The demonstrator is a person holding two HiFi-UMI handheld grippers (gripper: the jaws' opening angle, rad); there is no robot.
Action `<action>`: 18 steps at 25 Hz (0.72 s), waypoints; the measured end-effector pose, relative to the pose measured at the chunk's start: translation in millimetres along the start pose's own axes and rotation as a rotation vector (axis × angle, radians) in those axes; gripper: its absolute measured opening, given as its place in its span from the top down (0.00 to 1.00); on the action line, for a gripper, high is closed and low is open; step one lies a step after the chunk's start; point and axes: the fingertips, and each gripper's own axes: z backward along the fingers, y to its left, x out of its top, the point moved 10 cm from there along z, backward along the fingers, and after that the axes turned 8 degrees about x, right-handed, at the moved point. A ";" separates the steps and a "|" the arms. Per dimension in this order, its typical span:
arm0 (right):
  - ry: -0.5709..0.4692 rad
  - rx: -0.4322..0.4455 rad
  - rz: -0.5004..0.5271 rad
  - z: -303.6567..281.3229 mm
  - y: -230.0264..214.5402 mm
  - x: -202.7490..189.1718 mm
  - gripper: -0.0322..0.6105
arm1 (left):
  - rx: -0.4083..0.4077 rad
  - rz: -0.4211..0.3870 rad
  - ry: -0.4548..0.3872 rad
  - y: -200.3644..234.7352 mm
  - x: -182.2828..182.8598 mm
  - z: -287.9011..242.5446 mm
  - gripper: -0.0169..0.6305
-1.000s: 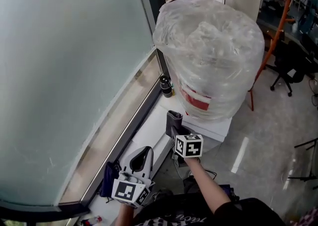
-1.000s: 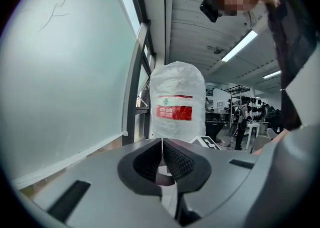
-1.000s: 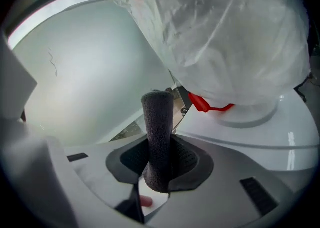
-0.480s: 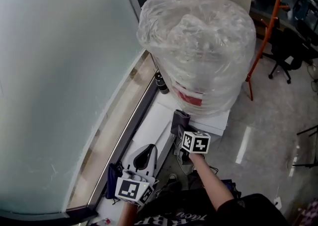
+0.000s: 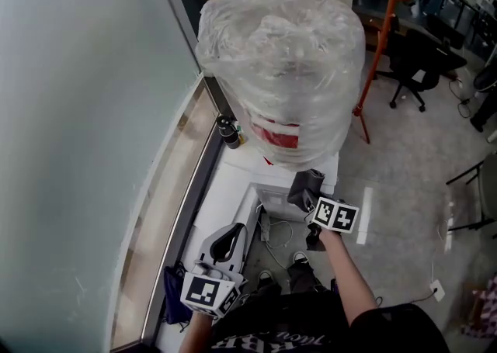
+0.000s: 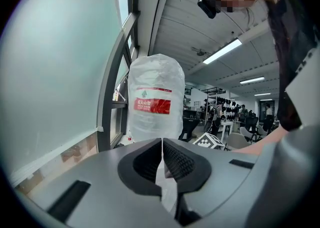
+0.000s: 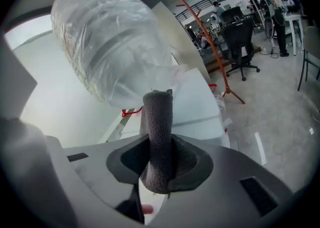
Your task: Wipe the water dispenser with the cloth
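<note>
The white water dispenser stands by the window, topped by a big bottle wrapped in clear plastic with a red label. My right gripper is shut on a folded dark grey cloth, which sticks up between its jaws. It sits at the dispenser's front right edge, just below the bottle. My left gripper is low at the dispenser's near side, jaws closed together with nothing between them. In the right gripper view the cloth points at the dispenser's white top.
A frosted glass wall and a dark window frame run along the left. A small dark bottle stands behind the dispenser. An orange pole stand and a black office chair are at the right. Cables lie on the floor by the dispenser.
My right gripper with the cloth has slid from the dispenser's front left to its front right edge. The head view has swung left. The left gripper has stayed put.
</note>
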 end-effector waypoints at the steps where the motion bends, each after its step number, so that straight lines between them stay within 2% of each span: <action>1: -0.006 -0.005 -0.010 6.6 -7.1 1.8 0.78 | -0.014 0.001 -0.001 -1.3 -0.8 -0.5 0.94; 8: -0.021 -0.089 -0.010 49.8 -46.3 11.7 0.78 | -0.076 0.014 -0.011 -6.0 -7.2 -5.1 0.94; 13: -0.027 -0.133 0.028 63.7 -55.4 16.5 0.78 | -0.101 0.014 -0.014 -3.5 -8.8 -5.4 0.94; 16: -0.042 -0.114 0.072 68.3 -44.6 11.6 0.78 | -0.112 0.011 -0.024 1.6 -8.9 -2.4 0.94; 18: -0.029 -0.059 0.132 65.7 -31.4 -0.5 0.78 | -0.113 0.007 -0.026 7.8 -11.4 0.3 0.94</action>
